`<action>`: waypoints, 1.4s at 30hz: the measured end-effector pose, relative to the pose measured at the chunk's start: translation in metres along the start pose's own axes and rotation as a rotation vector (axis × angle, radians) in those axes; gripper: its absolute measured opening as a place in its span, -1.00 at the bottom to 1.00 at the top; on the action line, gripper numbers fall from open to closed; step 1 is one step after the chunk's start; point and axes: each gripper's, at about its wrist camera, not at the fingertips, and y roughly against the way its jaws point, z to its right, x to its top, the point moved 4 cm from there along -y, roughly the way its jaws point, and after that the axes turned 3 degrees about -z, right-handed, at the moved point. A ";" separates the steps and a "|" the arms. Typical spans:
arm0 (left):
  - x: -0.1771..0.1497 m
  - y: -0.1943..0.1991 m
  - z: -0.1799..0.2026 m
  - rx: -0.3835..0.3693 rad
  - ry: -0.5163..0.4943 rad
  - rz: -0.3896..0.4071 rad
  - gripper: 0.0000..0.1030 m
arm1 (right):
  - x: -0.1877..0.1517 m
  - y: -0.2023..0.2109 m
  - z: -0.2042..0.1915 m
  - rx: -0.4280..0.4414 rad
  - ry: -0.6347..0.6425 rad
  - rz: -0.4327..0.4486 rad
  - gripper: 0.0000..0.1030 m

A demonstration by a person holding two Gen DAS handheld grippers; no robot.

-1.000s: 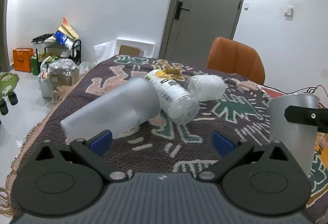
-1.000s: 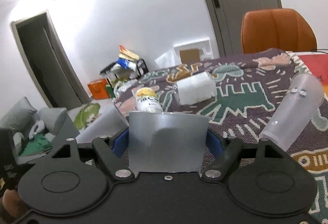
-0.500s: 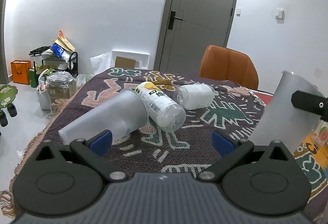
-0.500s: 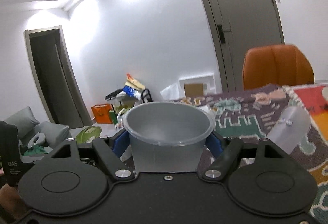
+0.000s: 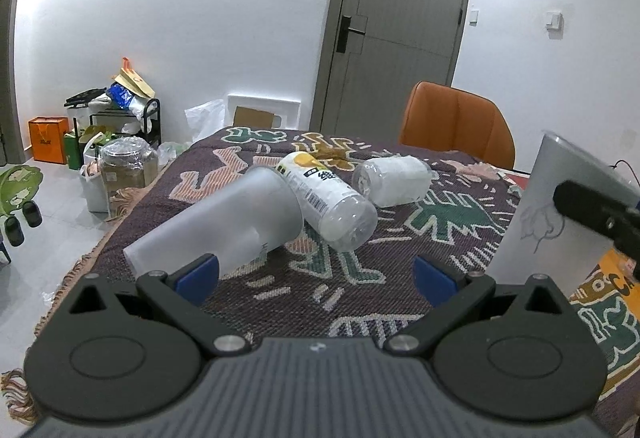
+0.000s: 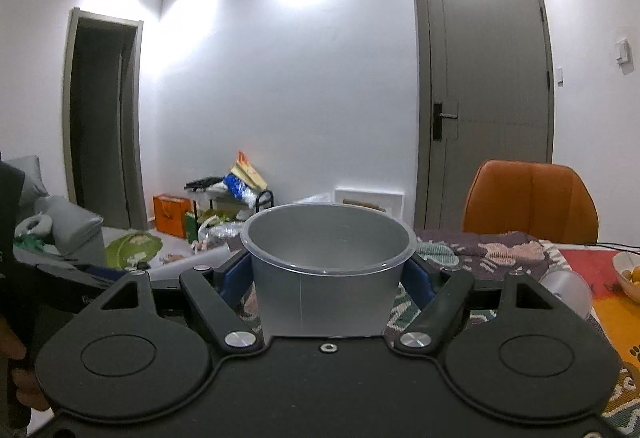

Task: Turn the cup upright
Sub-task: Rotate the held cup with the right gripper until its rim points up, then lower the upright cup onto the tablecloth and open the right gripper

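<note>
My right gripper (image 6: 326, 280) is shut on a grey plastic cup (image 6: 326, 278), mouth up, held above the patterned tablecloth (image 6: 496, 258). In the left wrist view the same cup (image 5: 560, 213) shows at the right edge, tilted, with a right finger (image 5: 592, 211) across it. My left gripper (image 5: 316, 276) is open and empty, low over the cloth (image 5: 296, 290). A frosted cup (image 5: 224, 222) lies on its side just beyond its left finger.
A labelled bottle (image 5: 328, 201) and a white roll (image 5: 392, 179) lie on their sides mid-table. Another frosted cup (image 6: 568, 288) lies at the right, near a bowl of fruit (image 6: 628, 276). An orange chair (image 5: 456, 125) stands behind the table.
My right gripper has lifted the grey cup off the cloth and turned it from mouth-down to mouth-up. The left gripper has drawn back a little and stayed open.
</note>
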 end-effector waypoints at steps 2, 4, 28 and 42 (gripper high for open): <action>-0.001 0.000 -0.001 0.003 -0.002 0.000 0.98 | 0.000 0.000 -0.002 -0.010 0.005 0.003 0.45; -0.001 0.000 -0.001 0.008 -0.004 0.002 0.98 | -0.003 -0.003 -0.003 -0.009 0.011 -0.019 0.45; 0.000 0.021 0.026 -0.067 -0.085 0.014 0.98 | -0.003 0.030 0.005 0.031 -0.076 -0.135 0.82; -0.018 0.044 0.051 -0.202 -0.165 -0.028 1.00 | -0.016 0.074 0.025 -0.022 -0.162 -0.223 1.00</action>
